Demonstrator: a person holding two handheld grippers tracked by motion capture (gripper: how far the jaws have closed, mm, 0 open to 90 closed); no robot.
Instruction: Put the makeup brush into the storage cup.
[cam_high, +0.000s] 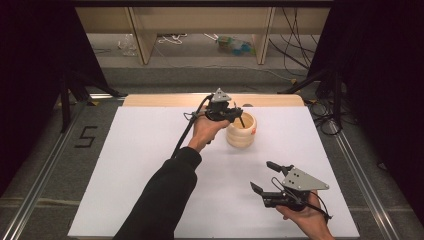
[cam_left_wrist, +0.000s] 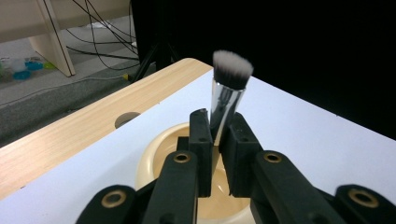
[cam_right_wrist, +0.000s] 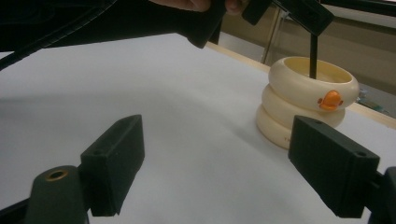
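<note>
Jaws on my left gripper (cam_left_wrist: 215, 140) are clamped narrow on a makeup brush (cam_left_wrist: 229, 88), pinching its shiny metal ferrule, while those on my right gripper (cam_right_wrist: 215, 172) stand wide apart with nothing between them.

From the left gripper view I get the brush head: a flat-topped tuft, white at the tips and dark below, standing above the pads and leaning a little to the right. Straight below the jaws sits the open mouth of a cream cup (cam_left_wrist: 154, 154). That view tells me nothing about the handle's lower end.

From the right gripper view I see the missing part: the brush's thin black handle (cam_right_wrist: 313, 56) hangs down from the left gripper and its tip dips inside the rim of the cup (cam_right_wrist: 303, 102), which is built of stacked rounded rings and carries an orange duck-bill mark on its side. Whether the tip touches the bottom I cannot tell.

From the high view I place everything: the left gripper (cam_high: 239, 116) is over the cup (cam_high: 241, 132) near the far middle of the white table (cam_high: 150, 165), and the right gripper (cam_high: 265, 176) is held near the front right corner, well apart from the cup.
</note>
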